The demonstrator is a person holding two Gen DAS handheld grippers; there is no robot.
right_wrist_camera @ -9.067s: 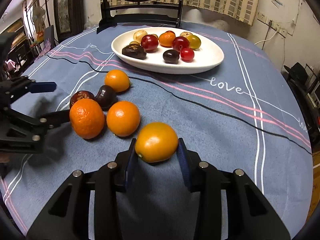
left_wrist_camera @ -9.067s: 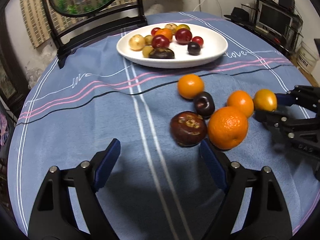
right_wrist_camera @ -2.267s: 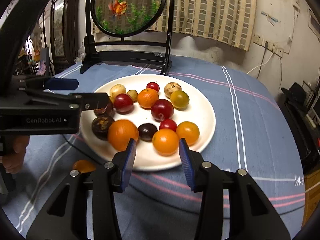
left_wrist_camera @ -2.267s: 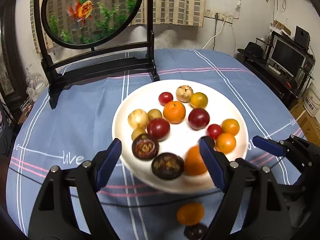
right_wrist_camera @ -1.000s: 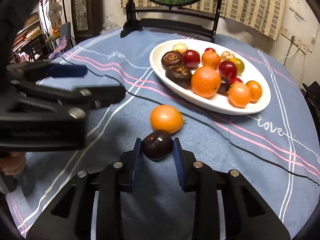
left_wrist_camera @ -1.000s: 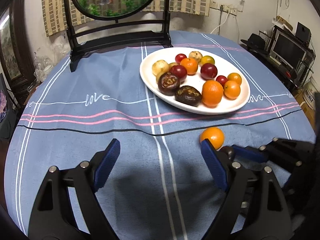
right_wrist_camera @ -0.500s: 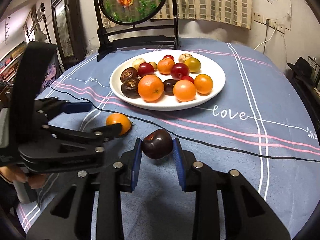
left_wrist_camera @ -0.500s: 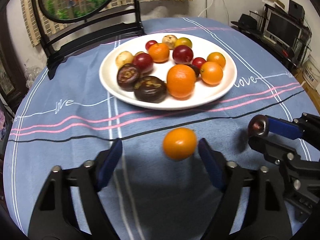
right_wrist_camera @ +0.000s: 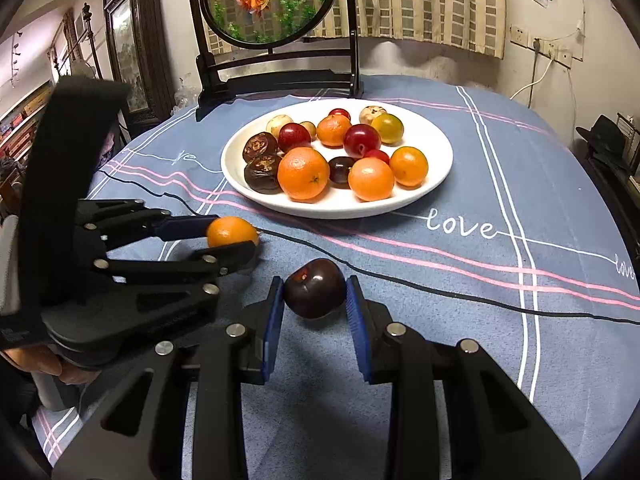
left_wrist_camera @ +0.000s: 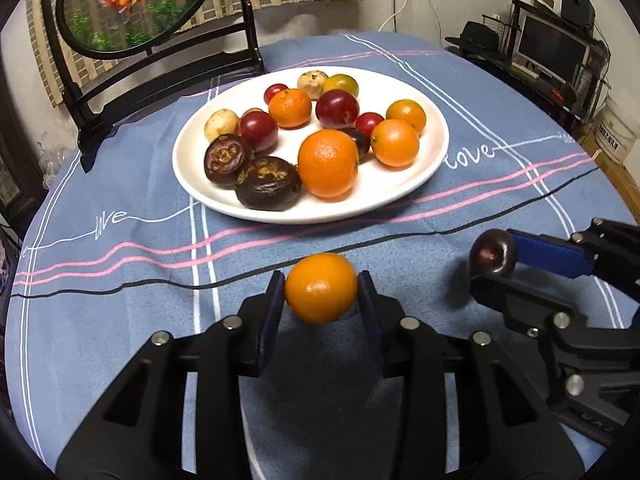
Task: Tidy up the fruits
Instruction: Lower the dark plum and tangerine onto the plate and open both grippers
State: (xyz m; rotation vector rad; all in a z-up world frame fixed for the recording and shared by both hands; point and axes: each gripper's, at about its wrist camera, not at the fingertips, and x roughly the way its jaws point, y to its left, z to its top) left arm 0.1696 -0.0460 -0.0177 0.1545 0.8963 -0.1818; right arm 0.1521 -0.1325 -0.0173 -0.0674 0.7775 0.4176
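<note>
- On the blue striped tablecloth (left_wrist_camera: 120,280), short of the plate, both grippers are seen side by side; each is loaded with one fruit
- Left gripper (left_wrist_camera: 321,292): jaws have just been closing and are now drawn in narrow; the small orange (left_wrist_camera: 321,287) is pinched between the pads, touched on both sides; in the right wrist view the same orange (right_wrist_camera: 232,232) is seen at the tips of that gripper (right_wrist_camera: 230,238)
- Right gripper (right_wrist_camera: 315,300): jaws held nearly closed; the dark plum (right_wrist_camera: 315,289) is clamped between the blue pads (right_wrist_camera: 273,320); from the left wrist view the plum (left_wrist_camera: 491,254) is seen at the tip of the right gripper (left_wrist_camera: 494,264)
- White plate (right_wrist_camera: 436,184): set further back, well apart from both grippers; it is filled with oranges, red plums, two dark mangosteens (left_wrist_camera: 267,182) and some pale round fruit
- Large orange (left_wrist_camera: 328,163): placed at the near side of the plate, touching a mangosteen
- Round goldfish screen (right_wrist_camera: 272,0): stood upright on a black stand behind the plate
- A hand (right_wrist_camera: 40,360) is partly seen at the left gripper's handle
</note>
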